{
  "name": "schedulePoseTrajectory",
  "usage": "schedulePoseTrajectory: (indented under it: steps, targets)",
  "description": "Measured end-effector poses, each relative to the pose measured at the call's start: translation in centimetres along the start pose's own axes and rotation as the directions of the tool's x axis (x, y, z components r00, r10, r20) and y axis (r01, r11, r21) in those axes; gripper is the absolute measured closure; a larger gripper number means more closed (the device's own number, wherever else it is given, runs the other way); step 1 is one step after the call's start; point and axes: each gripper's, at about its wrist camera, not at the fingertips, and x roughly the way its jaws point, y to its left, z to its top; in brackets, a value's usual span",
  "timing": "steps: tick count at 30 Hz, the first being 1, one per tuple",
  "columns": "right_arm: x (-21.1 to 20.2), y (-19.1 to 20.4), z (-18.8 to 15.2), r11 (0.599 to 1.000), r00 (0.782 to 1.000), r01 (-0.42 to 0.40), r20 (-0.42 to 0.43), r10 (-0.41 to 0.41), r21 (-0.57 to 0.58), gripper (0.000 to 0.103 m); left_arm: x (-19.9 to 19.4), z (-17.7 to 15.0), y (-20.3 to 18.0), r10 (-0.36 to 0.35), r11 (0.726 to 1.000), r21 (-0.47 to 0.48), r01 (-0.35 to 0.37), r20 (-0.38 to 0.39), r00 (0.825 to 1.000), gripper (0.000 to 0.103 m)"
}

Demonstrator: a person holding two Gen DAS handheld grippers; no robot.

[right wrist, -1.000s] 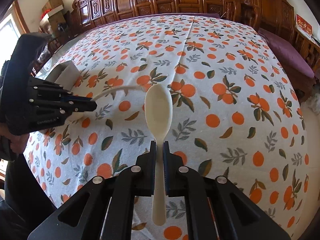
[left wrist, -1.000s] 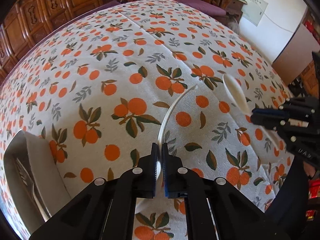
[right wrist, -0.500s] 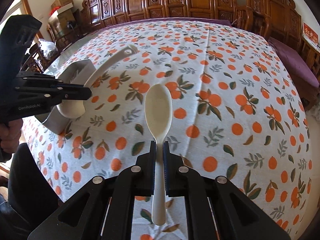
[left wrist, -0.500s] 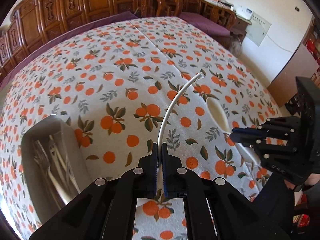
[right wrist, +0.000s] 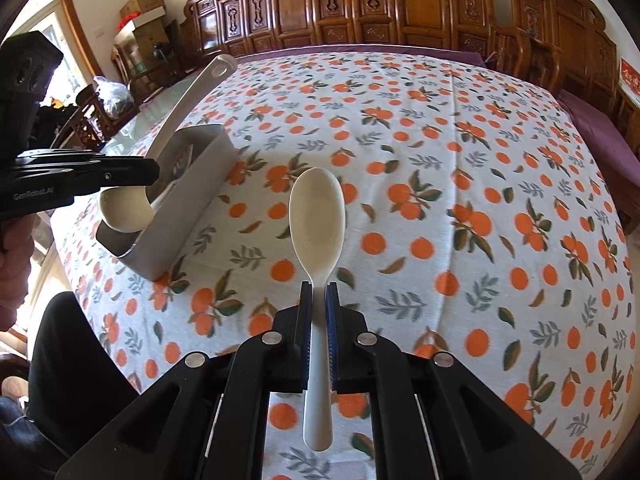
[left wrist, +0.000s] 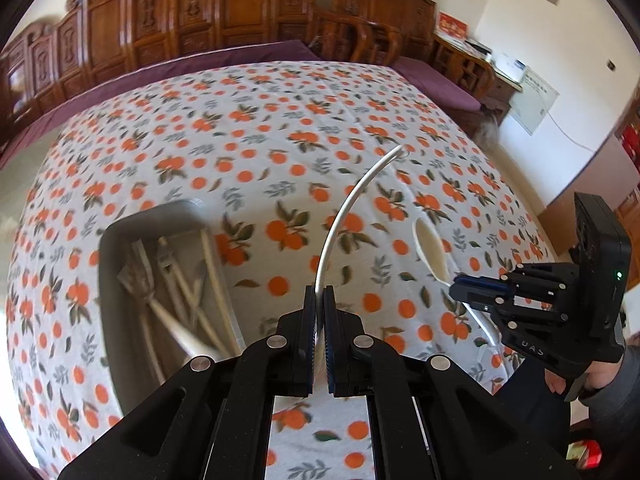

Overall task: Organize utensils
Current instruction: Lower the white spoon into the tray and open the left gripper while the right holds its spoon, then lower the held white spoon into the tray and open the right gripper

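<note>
My left gripper (left wrist: 319, 296) is shut on the thin curved handle of a white ladle (left wrist: 346, 210). In the right wrist view the ladle (right wrist: 127, 210) hangs by its bowl over the near end of a grey utensil tray (right wrist: 188, 216), below the left gripper (right wrist: 150, 171). The tray (left wrist: 109, 300) holds several forks and white-handled utensils (left wrist: 176, 280). My right gripper (right wrist: 319, 292) is shut on the neck of a cream spoon (right wrist: 317, 216), held above the tablecloth to the right of the tray. The right gripper (left wrist: 456, 290) and its spoon (left wrist: 430, 248) also show in the left wrist view.
The table (right wrist: 460, 184) wears a white cloth printed with oranges. Carved wooden chairs and cabinets (right wrist: 400, 4) line its far side. A purple bench (left wrist: 436, 80) stands at the right. A person's hand (left wrist: 592, 380) holds the right gripper; dark trousers (right wrist: 72, 360) sit near the table's front edge.
The left gripper rose and swung with the ladle over the tray, which has come fully into its view. The right gripper carried the spoon leftward, closer to the tray.
</note>
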Motion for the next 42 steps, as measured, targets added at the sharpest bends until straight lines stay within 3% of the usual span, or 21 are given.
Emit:
schedulePoseTrajectory:
  steps: [12, 22, 27, 31, 42]
  targets:
    - [1.4, 2.2, 0.8, 0.999, 0.999, -0.037, -0.009, 0.037, -0.02, 0.095, 1.2, -1.4, 7.8, 0.044, 0.977, -0.205, -0.05, -0.036, 0.998, 0.1]
    - [1.8, 4.0, 1.5, 0.998, 0.998, -0.059, -0.011, 0.059, -0.038, 0.095, 3.6, -2.5, 11.4, 0.08, 0.948, -0.301, -0.107, -0.1, 0.992, 0.1]
    - [2.0, 5.4, 2.0, 0.996, 0.998, -0.068, -0.013, 0.068, -0.056, 0.095, 3.7, -2.8, 12.0, 0.096, 0.941, -0.313, -0.126, -0.109, 0.989, 0.099]
    - [2.1, 6.9, 2.8, 0.994, 0.997, -0.081, -0.008, 0.08, -0.074, 0.095, 2.6, -2.8, 12.0, 0.112, 0.944, -0.302, -0.134, -0.088, 0.99, 0.085]
    - [4.0, 12.7, 6.8, 0.985, 0.99, -0.14, 0.006, 0.141, -0.099, 0.095, -2.0, -3.7, 12.4, 0.167, 0.953, -0.256, -0.162, -0.003, 0.986, 0.081]
